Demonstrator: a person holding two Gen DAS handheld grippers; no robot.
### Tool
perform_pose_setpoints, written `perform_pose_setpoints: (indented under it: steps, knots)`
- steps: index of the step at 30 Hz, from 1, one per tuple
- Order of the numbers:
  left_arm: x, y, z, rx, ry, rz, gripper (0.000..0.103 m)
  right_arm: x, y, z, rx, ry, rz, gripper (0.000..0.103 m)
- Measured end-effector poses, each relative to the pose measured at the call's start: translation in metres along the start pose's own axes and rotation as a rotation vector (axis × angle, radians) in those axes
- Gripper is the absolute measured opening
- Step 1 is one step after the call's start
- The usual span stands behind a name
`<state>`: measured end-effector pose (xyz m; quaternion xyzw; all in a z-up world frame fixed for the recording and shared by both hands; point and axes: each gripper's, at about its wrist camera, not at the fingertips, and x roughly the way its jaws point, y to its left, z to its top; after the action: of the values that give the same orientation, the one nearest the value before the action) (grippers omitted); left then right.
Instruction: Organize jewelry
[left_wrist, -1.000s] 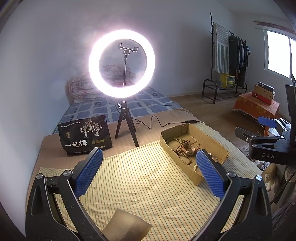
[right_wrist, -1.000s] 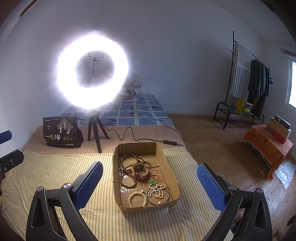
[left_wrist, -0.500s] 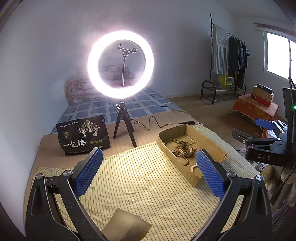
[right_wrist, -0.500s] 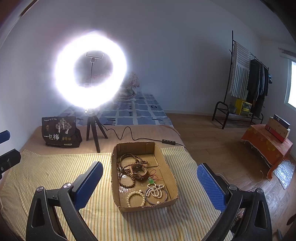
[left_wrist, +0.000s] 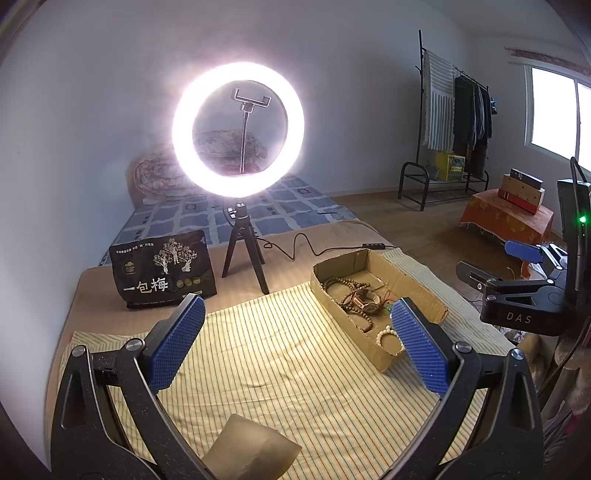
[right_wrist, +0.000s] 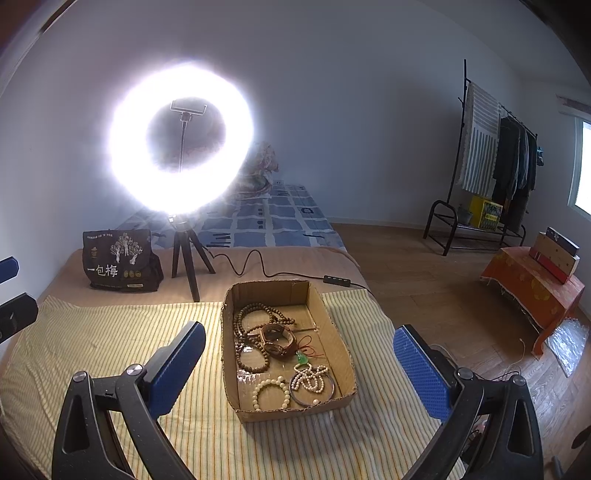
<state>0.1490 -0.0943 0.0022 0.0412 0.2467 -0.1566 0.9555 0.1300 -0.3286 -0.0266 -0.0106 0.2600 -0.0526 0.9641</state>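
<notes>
A shallow cardboard box (right_wrist: 334, 332) lies on the yellow striped cloth (right_wrist: 110, 343); it also shows in the left wrist view (left_wrist: 417, 291). It holds brown bead strings (right_wrist: 255, 314), a wooden bangle (right_wrist: 277, 338), a green pendant on red cord (right_wrist: 302, 357), a white bead bracelet (right_wrist: 271, 393) and a pearl strand on a metal bangle (right_wrist: 312, 380). My right gripper (right_wrist: 299, 360) is open and empty, hovering above the box. My left gripper (left_wrist: 297, 339) is open and empty over the cloth, left of the box. The right gripper shows at the right edge of the left wrist view (left_wrist: 517, 266).
A lit ring light on a tripod (left_wrist: 238, 129) stands behind the cloth, its cable (right_wrist: 258, 264) running right. A black snack bag (left_wrist: 164, 271) stands at back left. A tan object (left_wrist: 255, 450) lies near the left gripper. A clothes rack (right_wrist: 491, 158) and orange table (right_wrist: 532, 291) are far right.
Both grippers have drifted slightly; the box sits a little nearer and lower in both views. Both jaws stay open and nothing was picked up.
</notes>
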Motion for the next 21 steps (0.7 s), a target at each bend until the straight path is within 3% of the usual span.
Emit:
perform_pose_setpoints:
  steps: [21]
  knots:
    - [-0.0006, -0.0037, -0.0021, -0.002, -0.008, 0.009, 0.103, 0.0027, 0.0038, -0.0009, -0.010, 0.010, 0.001, 0.103]
